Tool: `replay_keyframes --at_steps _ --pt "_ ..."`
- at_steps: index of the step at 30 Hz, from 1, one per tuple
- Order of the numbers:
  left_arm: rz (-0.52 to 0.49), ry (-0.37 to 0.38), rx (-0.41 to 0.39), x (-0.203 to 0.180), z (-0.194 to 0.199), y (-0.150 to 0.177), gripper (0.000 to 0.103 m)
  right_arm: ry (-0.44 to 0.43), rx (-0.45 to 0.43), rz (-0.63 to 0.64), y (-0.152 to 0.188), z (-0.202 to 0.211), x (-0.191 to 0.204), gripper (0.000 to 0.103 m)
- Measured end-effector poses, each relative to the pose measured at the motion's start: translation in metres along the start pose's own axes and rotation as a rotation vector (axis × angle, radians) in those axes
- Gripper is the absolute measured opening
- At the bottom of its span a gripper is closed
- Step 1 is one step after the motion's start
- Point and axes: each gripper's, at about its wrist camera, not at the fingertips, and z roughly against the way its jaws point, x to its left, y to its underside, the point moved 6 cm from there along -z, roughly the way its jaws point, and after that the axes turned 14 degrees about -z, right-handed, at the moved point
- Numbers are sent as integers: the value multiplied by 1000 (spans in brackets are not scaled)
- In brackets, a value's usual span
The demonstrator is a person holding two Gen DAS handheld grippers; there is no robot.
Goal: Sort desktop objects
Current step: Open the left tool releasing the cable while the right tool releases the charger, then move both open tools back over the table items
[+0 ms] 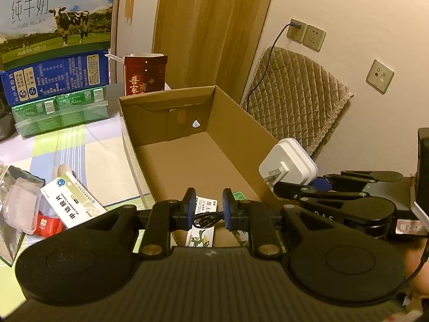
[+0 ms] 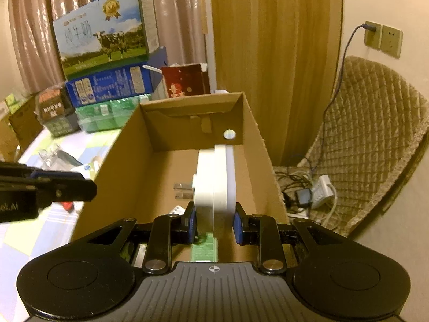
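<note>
A cardboard box (image 1: pixel 203 145) is sitting open on the patterned worktop (image 1: pixel 88 155), its long axis running away from both cameras toward a stack of milk cartons (image 1: pixel 57 45) and a dark red box (image 1: pixel 144 76) at the far end. Printed packets (image 1: pixel 203 220) are lying on the box floor at its near end.

The right gripper (image 2: pixel 214 225) is holding a white plug adapter (image 2: pixel 217 182) above the box's near right side, its jaws clamped on the adapter's two broad faces. The adapter is standing on edge, its long axis pointing forward along the fingers, with its two metal prongs (image 2: pixel 183 191) sticking out to the left.

The left gripper (image 1: pixel 206 209) is hovering over the near end of the box, its jaws standing a little apart. A small coiled black cable (image 1: pixel 207 218) is lying between them, low near the pads; whether the pads are pressing on it cannot be told.

Left of the box, a white medicine box (image 1: pixel 72 204) is lying flat on the worktop, beside a red packet (image 1: pixel 49 224) and clear plastic packaging (image 1: pixel 18 201).
</note>
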Motion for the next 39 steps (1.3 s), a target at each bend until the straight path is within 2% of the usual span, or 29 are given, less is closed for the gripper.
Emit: replay_keyframes --at_steps 1,3,16,24,26,28,30,32,36,39 --pt "-1 -3 0 1 1 1 17 -8 1 1 -1 0 1 27" --pt "-1 -8 0 2 3 2 18 -2 -9 -3 -3 2 1 42" --pt "10 -52 -4 18 29 18 29 -10 -29 1 2 29 11 45" --pt "26 -85 -11 28 57 29 35 -38 -40 33 7 47 38 53" --pt "26 -96 -16 31 66 32 44 -46 -42 43 9 50 46 55" --pt "28 -110 -18 35 74 34 49 -54 -45 54 10 53 54 58" --pt "33 -126 -21 40 83 38 52 -66 -47 66 13 56 63 64" --pt "42 -143 -25 46 92 41 61 -73 -49 79 15 58 72 72" --pt "58 -171 -30 60 109 51 67 -97 -46 100 21 61 91 90" --pt "64 -197 -30 72 122 60 72 -117 -50 117 24 63 106 96"
